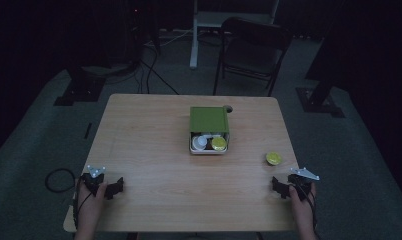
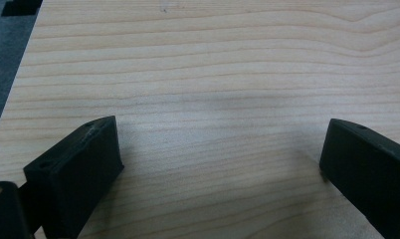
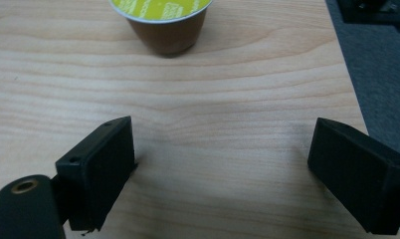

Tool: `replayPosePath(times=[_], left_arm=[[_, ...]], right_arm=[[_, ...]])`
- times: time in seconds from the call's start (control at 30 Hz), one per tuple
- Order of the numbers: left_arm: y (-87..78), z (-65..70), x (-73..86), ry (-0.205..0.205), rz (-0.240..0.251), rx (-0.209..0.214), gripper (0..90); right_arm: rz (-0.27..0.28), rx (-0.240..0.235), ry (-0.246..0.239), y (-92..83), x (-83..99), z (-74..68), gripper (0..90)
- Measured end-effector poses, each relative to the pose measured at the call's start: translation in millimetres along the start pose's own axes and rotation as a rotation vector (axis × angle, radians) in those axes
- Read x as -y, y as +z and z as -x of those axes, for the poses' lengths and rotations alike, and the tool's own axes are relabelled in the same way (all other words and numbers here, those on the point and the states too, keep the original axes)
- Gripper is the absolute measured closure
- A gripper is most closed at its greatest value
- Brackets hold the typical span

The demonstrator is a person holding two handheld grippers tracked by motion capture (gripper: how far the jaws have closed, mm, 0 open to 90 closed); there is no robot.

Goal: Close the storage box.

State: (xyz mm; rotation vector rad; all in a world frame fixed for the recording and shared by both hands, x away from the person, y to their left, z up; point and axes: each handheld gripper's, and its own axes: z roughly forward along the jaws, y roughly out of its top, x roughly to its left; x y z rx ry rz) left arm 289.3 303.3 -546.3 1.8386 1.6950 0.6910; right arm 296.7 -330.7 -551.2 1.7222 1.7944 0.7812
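Observation:
A green box [image 1: 209, 120] with a white tray part pulled out toward me sits at the middle of the wooden table [image 1: 149, 150]; inside it lie a yellow-lidded capsule [image 1: 219, 144] and white pieces [image 1: 200, 142]. Another yellow-lidded brown capsule [image 1: 274, 158] [image 3: 161, 22] stands alone near the right edge. My right gripper [image 1: 278, 187] [image 3: 220, 169] rests open at the near right corner, just short of that capsule, nothing between its jaws. My left gripper [image 1: 115, 187] [image 2: 220, 164] rests open at the near left corner over bare wood.
A dark folding chair [image 1: 251, 50] and a white stand [image 1: 199, 30] are beyond the table's far edge. Cables [image 1: 149, 75] run over the grey floor at the far left. The table's right edge [image 3: 345, 74] lies close to my right gripper.

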Motion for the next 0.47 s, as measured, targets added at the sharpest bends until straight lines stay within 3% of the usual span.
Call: replayPosePath(times=[0.47], left_arm=[[-0.2, 3.9, 0.3, -0.032, -0.003, -0.028, 1.9]], right_arm=[[0.002, 0.006, 0.006, 0.4, -0.2, -0.9, 10.7]])
